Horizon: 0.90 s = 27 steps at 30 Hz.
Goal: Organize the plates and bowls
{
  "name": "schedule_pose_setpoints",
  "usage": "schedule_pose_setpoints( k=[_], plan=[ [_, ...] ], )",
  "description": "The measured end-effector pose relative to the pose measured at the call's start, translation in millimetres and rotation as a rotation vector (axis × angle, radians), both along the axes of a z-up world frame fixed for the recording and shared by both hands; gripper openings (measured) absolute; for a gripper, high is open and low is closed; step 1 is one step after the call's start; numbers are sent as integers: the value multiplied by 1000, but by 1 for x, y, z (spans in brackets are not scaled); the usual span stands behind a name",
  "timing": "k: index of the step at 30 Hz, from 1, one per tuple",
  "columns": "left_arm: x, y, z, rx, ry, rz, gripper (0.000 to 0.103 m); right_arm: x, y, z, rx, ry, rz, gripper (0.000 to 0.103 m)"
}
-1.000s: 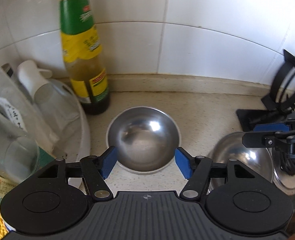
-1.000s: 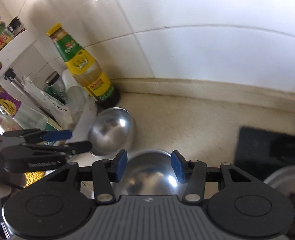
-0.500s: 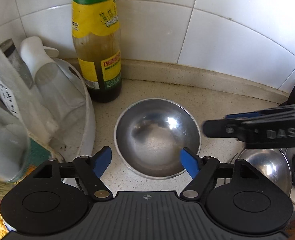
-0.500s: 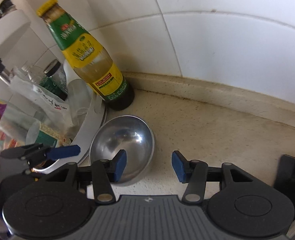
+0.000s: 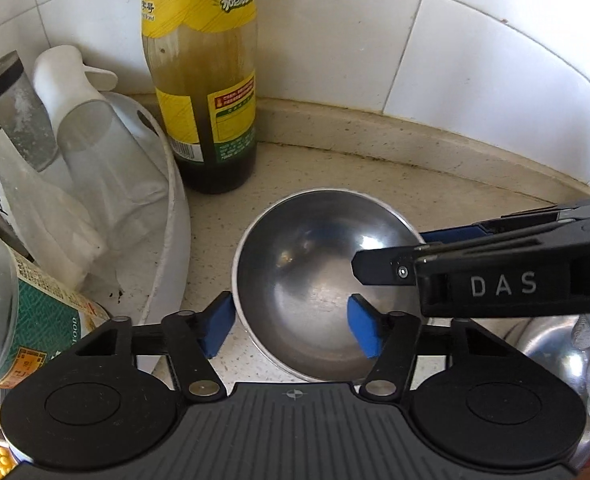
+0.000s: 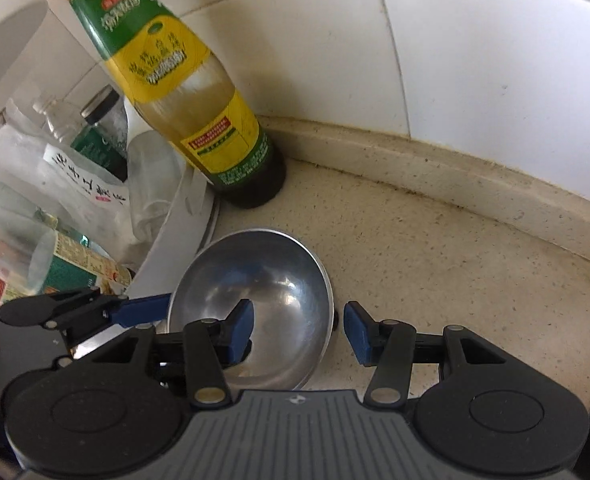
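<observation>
Steel bowl (image 5: 319,280) beside sauce bottle (image 5: 203,92): light, rigid, slippery; best pinched at its rim. Left gripper (image 5: 291,326) and right gripper (image 6: 297,330) jaws stood open, each straddling the rim, holding nothing.

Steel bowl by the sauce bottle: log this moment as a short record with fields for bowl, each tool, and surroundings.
bowl: steel bowl, upright and empty on the speckled counter
left tool: left tool open, fingers straddling the bowl's left rim
right tool: right tool open, fingers straddling the bowl's right rim
behind bowl: sauce bottle, upright against the tiled wall
left of bowl: white basin holding jars and bottles
second bowl: another steel bowl, partly visible at right
</observation>
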State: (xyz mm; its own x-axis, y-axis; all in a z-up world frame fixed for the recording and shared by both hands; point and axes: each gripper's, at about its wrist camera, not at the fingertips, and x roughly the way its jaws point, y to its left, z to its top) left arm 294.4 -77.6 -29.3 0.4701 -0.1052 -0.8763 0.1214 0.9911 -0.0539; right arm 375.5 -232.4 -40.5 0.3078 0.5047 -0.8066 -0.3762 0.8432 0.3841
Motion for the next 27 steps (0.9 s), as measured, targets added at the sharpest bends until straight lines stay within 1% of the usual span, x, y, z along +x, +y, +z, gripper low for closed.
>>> schedule_pose_setpoints(
  k=[4,10,20,27],
  plan=[
    [5,2,-7,9,9,5,57,3,1,-6,-7,8,11,45],
    [9,3,-14,24,18,0,52,5,4,-13,-15,22,18,44],
    [16,-3,-24,43,29,-9,51,9,11,-21,-24,46,21,44],
    [18,-5,-26,48,27,-16,53,11,10,-26,-25,59,15,44]
  ],
)
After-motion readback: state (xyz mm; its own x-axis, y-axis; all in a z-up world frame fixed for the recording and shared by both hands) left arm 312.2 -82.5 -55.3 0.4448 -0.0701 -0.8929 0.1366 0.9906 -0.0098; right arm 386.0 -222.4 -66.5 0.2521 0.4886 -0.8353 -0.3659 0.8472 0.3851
